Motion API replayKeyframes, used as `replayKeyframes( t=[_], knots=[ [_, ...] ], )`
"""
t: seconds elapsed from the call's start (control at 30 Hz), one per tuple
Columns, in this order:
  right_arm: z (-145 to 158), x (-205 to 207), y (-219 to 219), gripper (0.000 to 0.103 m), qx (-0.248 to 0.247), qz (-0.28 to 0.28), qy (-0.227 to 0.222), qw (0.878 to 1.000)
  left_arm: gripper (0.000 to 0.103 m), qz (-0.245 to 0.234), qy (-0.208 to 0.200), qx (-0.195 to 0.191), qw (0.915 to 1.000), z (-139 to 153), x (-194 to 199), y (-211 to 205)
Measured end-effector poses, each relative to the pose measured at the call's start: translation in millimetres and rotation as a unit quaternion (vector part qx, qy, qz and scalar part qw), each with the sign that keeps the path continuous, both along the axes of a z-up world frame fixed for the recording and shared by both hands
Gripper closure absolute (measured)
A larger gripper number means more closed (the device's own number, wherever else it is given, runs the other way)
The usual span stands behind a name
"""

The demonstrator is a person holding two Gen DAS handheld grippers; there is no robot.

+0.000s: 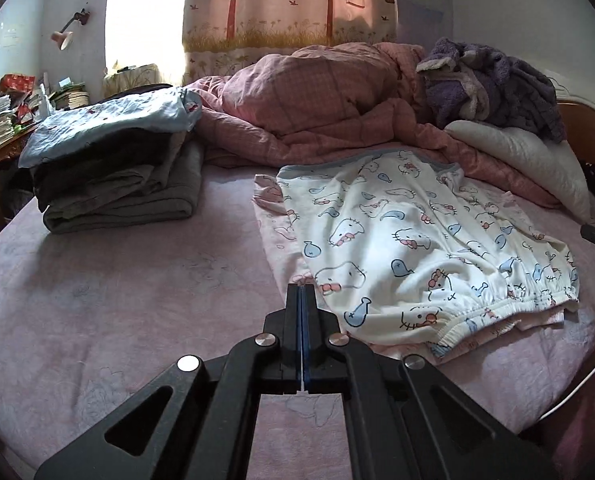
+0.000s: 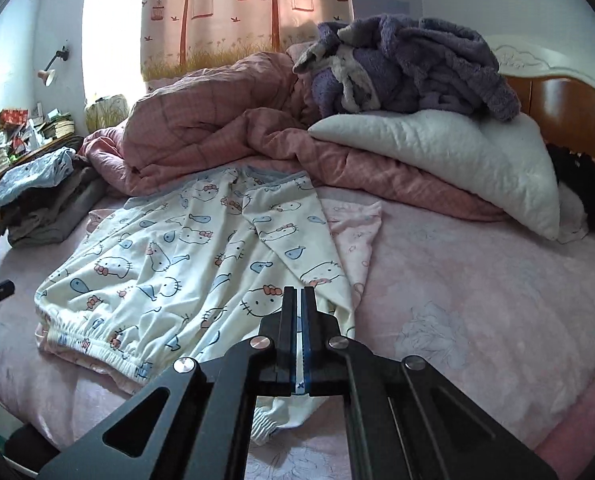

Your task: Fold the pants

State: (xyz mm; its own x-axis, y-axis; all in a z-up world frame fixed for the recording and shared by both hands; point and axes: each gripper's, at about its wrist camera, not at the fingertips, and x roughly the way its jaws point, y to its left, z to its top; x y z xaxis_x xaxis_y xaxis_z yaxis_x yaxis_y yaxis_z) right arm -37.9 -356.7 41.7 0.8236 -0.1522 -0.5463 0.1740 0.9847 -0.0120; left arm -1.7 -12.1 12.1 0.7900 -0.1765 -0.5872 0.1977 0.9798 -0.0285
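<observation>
With both the left gripper point(image 1: 300, 292) and right gripper point(image 2: 298, 294) closed empty, the pants point(image 1: 417, 248) lie folded mid-frame on the bed point(image 1: 97, 300), apparently near done.

Your left wrist view looks forward and down from the bed's point(image 1: 97, 320) near edge, left of the pants point(image 1: 417, 240). Your right wrist view sits closer, over their right side. Both share pants point(image 2: 169, 264), crumpled duvet point(image 2: 217, 120), curtain point(image 1: 289, 4).
</observation>
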Motion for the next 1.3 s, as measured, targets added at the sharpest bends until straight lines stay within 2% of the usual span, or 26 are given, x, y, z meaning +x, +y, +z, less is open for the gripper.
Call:
replayKeyframes(
  t=[0.03,0.1,0.2,0.27,0.3,0.33,0.4,0.43,0.53,0.6,0.67,0.83,0.97,1.07,1.17,1.3],
  knots=[
    [1.2,-1.8,0.1,0.102,-0.003,-0.014,-0.002,1.000,0.103,-0.002,0.003,-0.007,1.0000,0.5,-0.7,3.3],
    [3.7,-4.8,-4.1,0.102,0.016,-0.006,-0.007,1.000,0.103,-0.006,0.005,-0.006,0.9999,0.9,-1.2,5.8],
    [1.7,0.5,-5.9,0.100,-0.007,0.009,-0.011,1.000,0.103,-0.017,0.000,0.014,0.9998,-0.1,-3.6,-5.3],
    [-3.7,14.5,-9.5,0.080,-0.019,0.009,0.003,1.000,0.103,-0.031,-0.002,0.015,0.9994,3.0,-2.6,-18.4],
    [-6.4,25.2,-13.6,0.056,-0.013,0.011,0.025,1.000,0.103,-0.039,-0.007,0.016,0.9991,6.2,-1.5,-27.2],
    [-8.3,35.7,-18.8,0.039,0.000,0.013,0.043,0.999,0.103,-0.047,-0.012,0.019,0.9986,9.9,0.7,-37.0],
    [-7.5,52.4,-24.9,0.040,0.018,0.034,0.058,0.998,0.103,-0.062,-0.023,0.028,0.9974,18.1,9.6,-60.9],
    [-6.1,59.8,-24.8,0.041,0.012,0.043,0.063,0.997,0.103,-0.070,-0.027,0.031,0.9967,21.3,17.4,-73.6],
    [5.6,83.8,-21.9,0.052,-0.005,0.071,0.060,0.996,0.103,-0.098,0.000,0.019,0.9950,23.8,64.0,-113.0],
    [13.5,104.1,-19.7,0.061,0.010,0.104,0.061,0.993,0.103,-0.086,0.007,0.014,0.9962,25.2,98.2,-130.6],
    [17.2,126.3,-15.9,0.065,0.024,0.106,0.056,0.992,0.103,-0.076,-0.004,0.016,0.9970,29.5,123.3,-138.7],
    [9.7,187.4,6.6,0.068,0.019,0.133,0.098,0.986,0.103,-0.048,0.008,-0.042,0.9979,27.2,164.3,-111.0],
    [-5.7,226.9,18.5,0.068,0.022,0.134,0.134,0.982,0.103,-0.031,0.011,-0.040,0.9987,-8.9,174.0,-95.9],
    [-20.9,249.7,27.4,0.068,0.008,0.132,0.156,0.979,0.103,-0.030,0.069,-0.049,0.9960,-36.4,191.3,-91.3],
    [-32.0,267.2,39.7,0.068,-0.007,0.142,0.169,0.975,0.103,-0.032,0.074,-0.046,0.9957,-40.6,193.5,-92.7],
    [-49.5,290.0,51.5,0.068,-0.068,0.100,0.193,0.974,0.103,-0.030,0.069,-0.041,0.9964,-42.5,191.5,-93.8]
  ],
)
